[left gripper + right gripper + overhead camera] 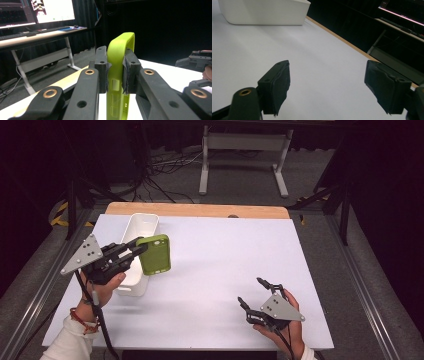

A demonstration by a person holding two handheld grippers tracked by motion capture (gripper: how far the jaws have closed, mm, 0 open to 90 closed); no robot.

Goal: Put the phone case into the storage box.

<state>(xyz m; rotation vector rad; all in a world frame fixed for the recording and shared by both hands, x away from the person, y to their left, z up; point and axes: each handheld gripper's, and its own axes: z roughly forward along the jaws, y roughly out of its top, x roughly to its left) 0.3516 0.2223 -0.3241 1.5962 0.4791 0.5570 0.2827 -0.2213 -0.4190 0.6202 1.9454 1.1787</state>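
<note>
The left gripper (139, 249) has its fingers (101, 70) clenched on a lime-green phone case (154, 254), one pad on each face of it. In the left gripper view the case (117, 75) stands on edge between the two black pads, its curved corner rising above them. From the high view the case sits just off the right-hand rim of a white bin (139, 240), over the white surface (225, 265); I cannot quite tell whether its lower edge touches the surface or hangs a little above it. The person's left hand (102, 287) grips the tool from below, near the bin's closer end, and a cable trails down past a red wristband (82, 319) and a white sleeve (67, 345).

The right gripper (252, 292) is well apart from all this, low at the near right of the surface. Its fingers (277, 86) are spread wide and released, with nothing but bare white surface between them. In the right gripper view the white bin (264, 12) lies far off at the top left, and the wooden edge (342, 40) of the table runs diagonally past.

Beyond the table a desk frame (245, 157) stands on the grey floor, with cables (160, 175) tangled beside it. In the left gripper view a lit monitor (52, 10) and a keyboard (53, 29) sit on that desk.
</note>
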